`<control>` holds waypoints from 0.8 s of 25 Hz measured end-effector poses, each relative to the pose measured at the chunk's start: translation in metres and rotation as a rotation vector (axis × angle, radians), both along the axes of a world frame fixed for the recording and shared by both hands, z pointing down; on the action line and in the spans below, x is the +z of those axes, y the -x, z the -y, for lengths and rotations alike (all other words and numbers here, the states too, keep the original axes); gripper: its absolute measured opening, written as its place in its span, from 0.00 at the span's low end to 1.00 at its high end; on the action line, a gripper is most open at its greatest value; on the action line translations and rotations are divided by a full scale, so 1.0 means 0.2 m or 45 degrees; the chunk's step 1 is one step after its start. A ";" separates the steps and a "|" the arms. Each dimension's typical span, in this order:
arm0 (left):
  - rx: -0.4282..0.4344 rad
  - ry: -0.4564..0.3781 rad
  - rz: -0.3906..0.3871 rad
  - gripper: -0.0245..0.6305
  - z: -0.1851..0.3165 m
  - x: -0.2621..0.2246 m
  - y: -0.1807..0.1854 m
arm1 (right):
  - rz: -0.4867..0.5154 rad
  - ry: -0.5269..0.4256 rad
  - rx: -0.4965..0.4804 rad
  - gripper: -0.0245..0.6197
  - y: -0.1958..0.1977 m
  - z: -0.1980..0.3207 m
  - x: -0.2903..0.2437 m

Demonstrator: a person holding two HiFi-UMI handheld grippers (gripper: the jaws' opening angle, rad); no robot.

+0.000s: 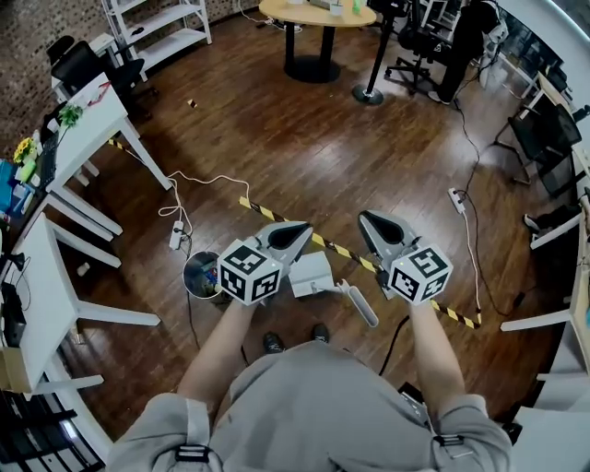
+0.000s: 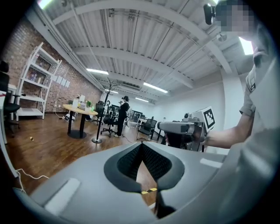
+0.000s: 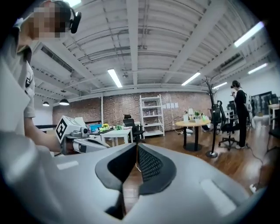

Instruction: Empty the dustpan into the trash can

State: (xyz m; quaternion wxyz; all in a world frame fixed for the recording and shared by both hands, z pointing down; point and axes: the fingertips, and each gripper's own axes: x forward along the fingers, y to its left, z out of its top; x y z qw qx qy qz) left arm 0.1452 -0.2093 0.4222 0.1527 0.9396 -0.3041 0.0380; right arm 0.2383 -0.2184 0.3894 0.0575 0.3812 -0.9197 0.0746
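Wood floor (image 1: 304,138) ahead: wide, open passage. Trash can (image 1: 185,275) mouth open from above. White table (image 1: 41,267) crowds can on left; power strip (image 1: 177,238) and cable near its rim. Dustpan (image 1: 312,274) just right of can. Round table (image 1: 318,14) well apart.

A yellow-and-black striped tape (image 1: 334,248) crosses the wooden floor (image 1: 304,138), passing below the gap between the left claw (image 1: 300,228) and the right claw (image 1: 367,218). A white power strip (image 1: 176,237) with its cable lies left of the left claw. A second power strip (image 1: 456,200) lies right of the right claw. Far ahead of both stand a round table (image 1: 316,13), a white shelf unit (image 1: 157,23) and a black office chair (image 1: 419,41). A white worktop (image 1: 88,129) stands well off to the left.
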 end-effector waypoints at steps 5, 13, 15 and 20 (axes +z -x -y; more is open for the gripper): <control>-0.035 -0.072 -0.017 0.04 0.04 -0.23 0.04 | 0.040 -0.107 -0.022 0.04 0.13 0.06 -0.22; -0.073 -0.185 -0.034 0.04 0.06 -0.45 0.06 | 0.073 -0.129 -0.090 0.04 0.33 0.08 -0.35; -0.083 -0.209 -0.025 0.04 0.06 -0.48 0.07 | 0.091 -0.135 -0.104 0.04 0.36 0.08 -0.37; -0.116 -0.238 -0.031 0.04 0.08 -0.53 0.13 | 0.107 -0.136 -0.129 0.04 0.40 0.07 -0.39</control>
